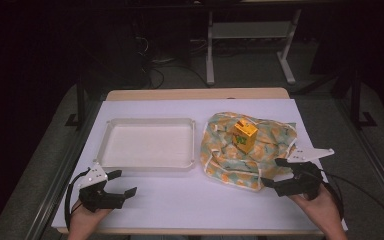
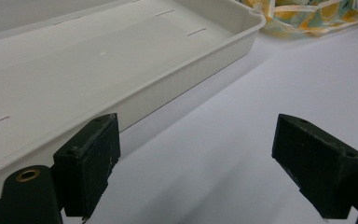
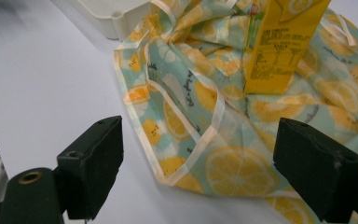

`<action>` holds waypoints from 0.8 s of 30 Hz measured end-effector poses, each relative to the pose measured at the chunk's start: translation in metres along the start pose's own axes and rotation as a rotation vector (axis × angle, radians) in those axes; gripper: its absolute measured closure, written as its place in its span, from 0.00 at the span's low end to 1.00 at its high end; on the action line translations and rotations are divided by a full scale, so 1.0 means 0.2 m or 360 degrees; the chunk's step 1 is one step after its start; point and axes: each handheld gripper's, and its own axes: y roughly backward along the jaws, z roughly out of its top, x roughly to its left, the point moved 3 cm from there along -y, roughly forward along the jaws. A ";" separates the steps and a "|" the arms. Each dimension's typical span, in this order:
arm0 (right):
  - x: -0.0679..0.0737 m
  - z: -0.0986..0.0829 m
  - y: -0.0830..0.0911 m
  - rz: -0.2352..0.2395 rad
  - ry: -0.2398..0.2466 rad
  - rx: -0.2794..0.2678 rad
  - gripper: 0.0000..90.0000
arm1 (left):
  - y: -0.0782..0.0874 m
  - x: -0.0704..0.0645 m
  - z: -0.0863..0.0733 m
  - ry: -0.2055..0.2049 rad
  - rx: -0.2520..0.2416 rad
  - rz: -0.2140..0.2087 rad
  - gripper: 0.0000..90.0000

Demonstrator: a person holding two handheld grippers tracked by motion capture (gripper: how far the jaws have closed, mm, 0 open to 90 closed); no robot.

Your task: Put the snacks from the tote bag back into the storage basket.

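Observation:
A yellow drink carton point(image 1: 244, 136) point(image 3: 282, 44) stands upright on a crumpled cloth printed with lemons and oranges point(image 1: 235, 155) point(image 3: 200, 121), right of centre on the white table cover. A shallow white tray point(image 1: 149, 145) point(image 2: 121, 70) lies to the cloth's left, with nothing in it. My left gripper point(image 1: 122, 183) point(image 2: 196, 168) is open near the table's front left, just in front of the tray's near edge, holding nothing. My right gripper point(image 1: 275, 172) point(image 3: 198, 172) is open at the cloth's front right edge, its jaws on either side of the hem without closing on it.
A white sheet point(image 1: 190, 200) covers the wooden table top point(image 1: 195, 94). Beyond the table's far edge stand metal table legs point(image 1: 210, 55) and cables on a dark floor. A corner of the cloth point(image 2: 307, 18) shows past the tray in the left gripper view.

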 end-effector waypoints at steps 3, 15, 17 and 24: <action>-0.01 0.04 -0.02 0.0001 0.0018 0.0018 0.17 | 0.00 0.00 0.00 0.0002 -0.0001 0.0000 0.16; -0.07 0.15 -0.04 -0.0018 0.0034 0.0034 0.17 | 0.00 0.00 0.00 0.0002 -0.0001 -0.0005 0.16; -0.08 0.16 -0.04 -0.0021 0.0033 0.0036 0.17 | 0.00 0.00 0.00 0.0000 0.0000 -0.0005 0.16; -0.11 0.23 -0.08 -0.0036 0.0035 0.0068 0.17 | 0.00 0.00 0.00 0.0003 -0.0002 -0.0005 0.16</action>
